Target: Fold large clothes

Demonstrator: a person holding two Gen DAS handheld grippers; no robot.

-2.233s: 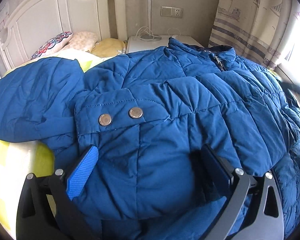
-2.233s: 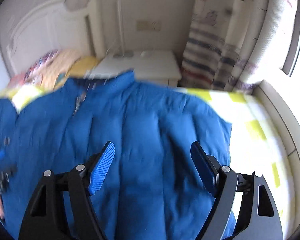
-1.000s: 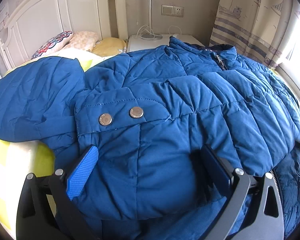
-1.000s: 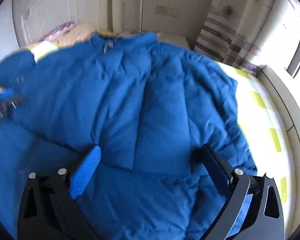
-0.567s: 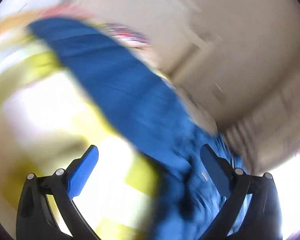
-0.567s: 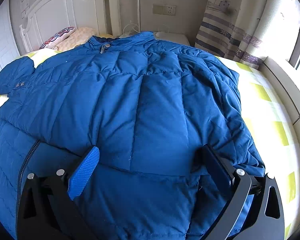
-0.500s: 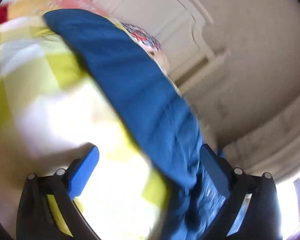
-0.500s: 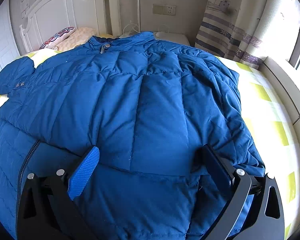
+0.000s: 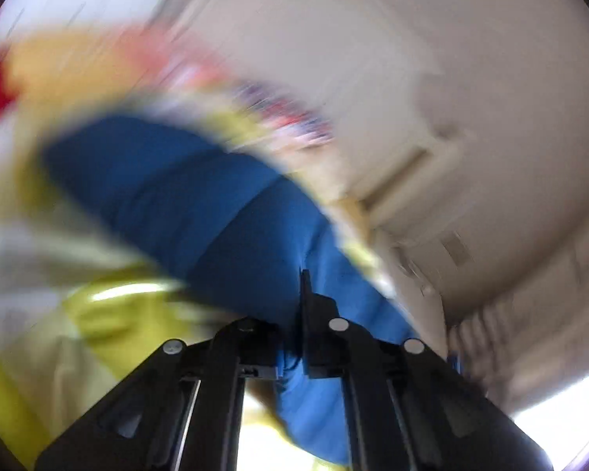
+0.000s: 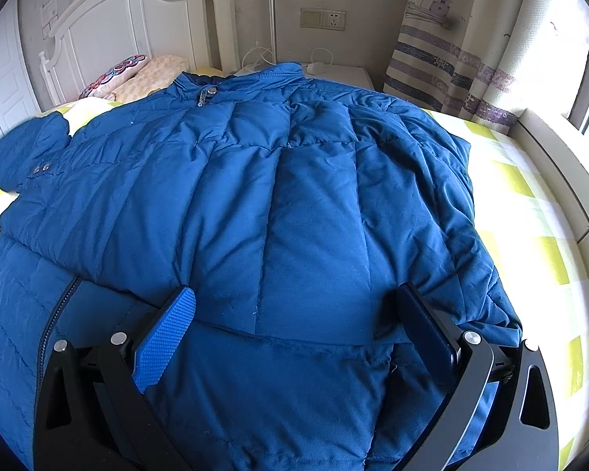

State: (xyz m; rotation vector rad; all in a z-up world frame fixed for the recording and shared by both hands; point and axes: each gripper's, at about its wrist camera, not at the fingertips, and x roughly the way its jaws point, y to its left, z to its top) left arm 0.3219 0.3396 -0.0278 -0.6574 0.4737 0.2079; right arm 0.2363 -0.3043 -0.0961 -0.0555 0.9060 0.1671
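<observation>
A large blue padded jacket (image 10: 275,196) lies spread front-down over the bed, collar toward the headboard. My right gripper (image 10: 294,333) stands open just above its lower back, one finger on each side of a fabric panel, nothing pinched. In the blurred left wrist view, the jacket's sleeve (image 9: 200,204) runs away over the yellow-checked sheet. My left gripper (image 9: 300,302) has its jaws closing tight on a fold of that sleeve, blue fabric caught between the pads. The sleeve's end (image 10: 31,149) shows at the far left of the right wrist view.
The yellow-and-white checked sheet (image 10: 530,212) is bare to the right of the jacket. Pillows (image 10: 137,74) lie by the white headboard (image 10: 117,11). A nightstand (image 10: 345,74) and striped curtain (image 10: 451,51) stand behind. A window ledge (image 10: 561,157) borders the bed's right side.
My left gripper swung away from the jacket's body to the sleeve at the left, rolled over, and went from wide open to shut on the fabric. The right gripper stayed put, open.
</observation>
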